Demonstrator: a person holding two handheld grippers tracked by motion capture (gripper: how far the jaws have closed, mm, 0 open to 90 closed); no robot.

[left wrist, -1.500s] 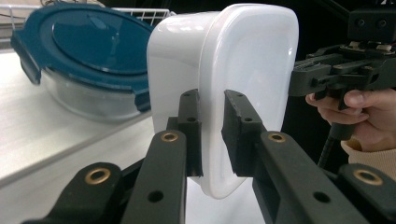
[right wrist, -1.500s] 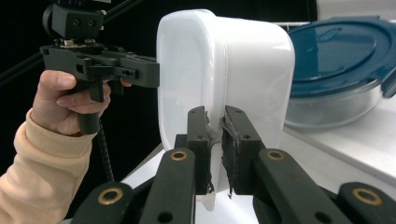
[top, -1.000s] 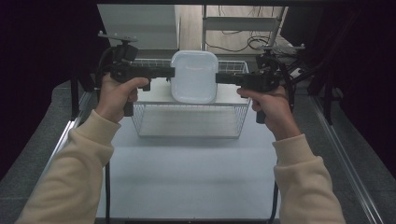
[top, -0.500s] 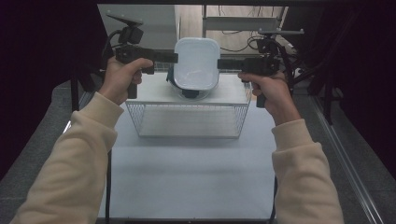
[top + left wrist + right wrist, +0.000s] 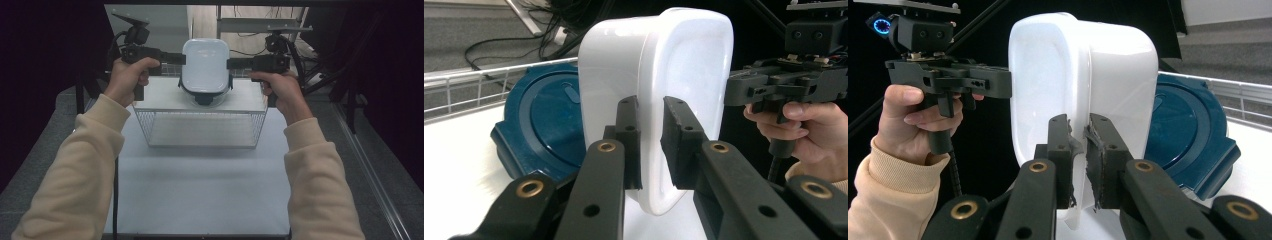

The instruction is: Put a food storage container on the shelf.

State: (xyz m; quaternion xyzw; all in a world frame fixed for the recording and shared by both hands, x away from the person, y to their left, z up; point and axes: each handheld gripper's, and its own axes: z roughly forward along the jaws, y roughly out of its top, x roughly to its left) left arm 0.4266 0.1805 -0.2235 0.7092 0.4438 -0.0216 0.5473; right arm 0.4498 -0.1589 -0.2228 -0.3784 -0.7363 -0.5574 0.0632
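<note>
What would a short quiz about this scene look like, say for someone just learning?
1. True or false: both grippers clamp the rim of the white tub.
2. What lies under the tub? A) a red cup B) a dark blue lid C) a spoon
3. Where does the wire basket sit: in front of the tub, nearer the person, or beyond it?

Key:
1. True: the left gripper and the right gripper each pinch an opposite edge.
2. B.
3. In front of it, nearer the person.

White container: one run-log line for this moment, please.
white container lifted above wire basket | left gripper shut on rim | right gripper shut on rim | blue lid below
</note>
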